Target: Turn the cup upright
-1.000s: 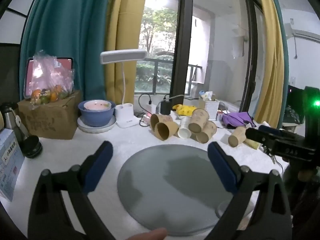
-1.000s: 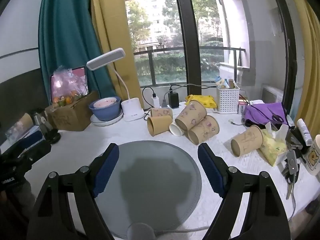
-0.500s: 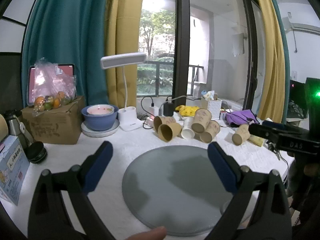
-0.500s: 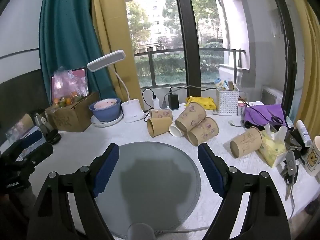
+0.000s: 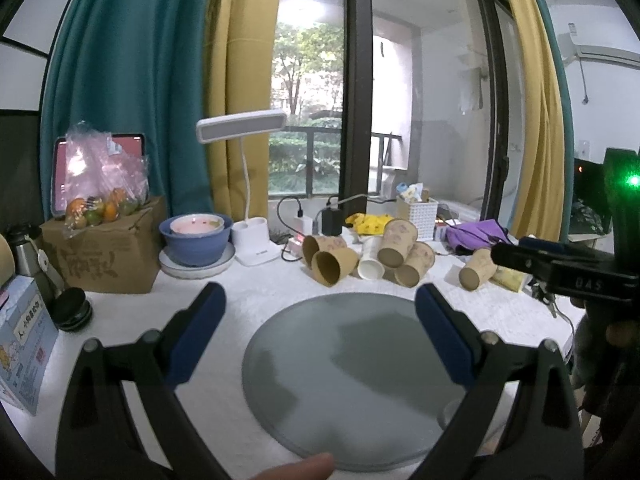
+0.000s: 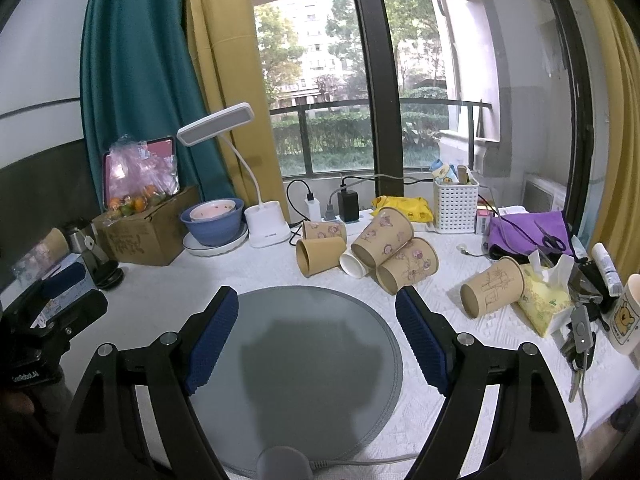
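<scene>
Several brown paper cups lie on their sides in a pile (image 6: 382,246) behind a round grey mat (image 6: 296,364); the pile also shows in the left wrist view (image 5: 360,258). One more paper cup (image 6: 492,292) lies alone on its side at the right, against a yellow tissue pack; the left wrist view shows it too (image 5: 476,270). My left gripper (image 5: 320,332) is open and empty above the mat's near side. My right gripper (image 6: 316,334) is open and empty over the mat, well short of the cups.
At the back stand a white desk lamp (image 6: 264,224), a blue bowl (image 6: 214,224) on a plate, a cardboard box (image 6: 148,232) with bagged fruit, chargers and a white basket (image 6: 456,206). A purple cloth, keys (image 6: 580,336) and a mug (image 6: 628,316) crowd the right edge.
Both grippers have drifted slightly with the view rising a little; their jaws stay open. The cups have not moved.
</scene>
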### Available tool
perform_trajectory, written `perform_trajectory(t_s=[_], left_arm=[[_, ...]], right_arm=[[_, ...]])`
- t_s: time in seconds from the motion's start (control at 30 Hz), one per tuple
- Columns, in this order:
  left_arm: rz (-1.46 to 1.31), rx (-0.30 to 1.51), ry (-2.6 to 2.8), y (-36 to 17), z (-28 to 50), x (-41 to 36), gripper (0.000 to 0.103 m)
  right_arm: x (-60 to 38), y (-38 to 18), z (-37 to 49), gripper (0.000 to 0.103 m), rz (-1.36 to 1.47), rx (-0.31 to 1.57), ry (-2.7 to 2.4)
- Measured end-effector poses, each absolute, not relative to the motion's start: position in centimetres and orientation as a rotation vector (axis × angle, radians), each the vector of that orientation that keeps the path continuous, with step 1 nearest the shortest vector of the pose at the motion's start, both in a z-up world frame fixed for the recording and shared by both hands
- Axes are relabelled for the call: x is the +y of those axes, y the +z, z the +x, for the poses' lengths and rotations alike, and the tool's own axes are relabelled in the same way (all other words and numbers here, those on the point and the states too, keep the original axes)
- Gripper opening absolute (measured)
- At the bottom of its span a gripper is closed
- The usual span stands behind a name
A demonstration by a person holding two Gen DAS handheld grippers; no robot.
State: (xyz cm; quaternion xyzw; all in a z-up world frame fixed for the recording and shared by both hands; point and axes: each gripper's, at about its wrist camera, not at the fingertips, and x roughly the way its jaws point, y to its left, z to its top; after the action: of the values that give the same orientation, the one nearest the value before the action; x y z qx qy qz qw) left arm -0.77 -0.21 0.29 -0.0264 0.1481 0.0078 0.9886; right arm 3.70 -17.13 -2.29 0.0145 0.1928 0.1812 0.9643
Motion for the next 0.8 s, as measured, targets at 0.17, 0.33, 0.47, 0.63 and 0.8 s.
perform_trajectory(t_s=[0.17, 0.33, 0.47, 0.63, 0.8], left_arm=[[-0.053, 0.298, 0.016, 0.38, -0.76, -0.12, 0.097], [-0.063, 0.293, 0.024, 0.56, -0.89, 0.06, 0.097], [-0.066, 0.29, 0.023, 0.74, -0.93, 0.22, 0.097], [-0.069, 0.282, 0.022, 0.95, -1.2, 0.33, 0.097], [-0.078, 0.275, 0.027, 0.94, -1.16, 0.41, 0.097]], right_arm=[[-16.94, -2.12, 3.66, 0.084, 0.03, 0.387, 0.367], [-17.11, -1.89, 3.36, 0.084, 0.029, 0.384, 0.368], [-17.15, -2.0, 3.37, 0.084, 0.028, 0.382, 0.368], [-17.13, -1.93, 3.36, 0.084, 0.027, 0.381, 0.368], [-17.1, -1.88, 3.35, 0.084, 0.027, 0.38, 0.368]])
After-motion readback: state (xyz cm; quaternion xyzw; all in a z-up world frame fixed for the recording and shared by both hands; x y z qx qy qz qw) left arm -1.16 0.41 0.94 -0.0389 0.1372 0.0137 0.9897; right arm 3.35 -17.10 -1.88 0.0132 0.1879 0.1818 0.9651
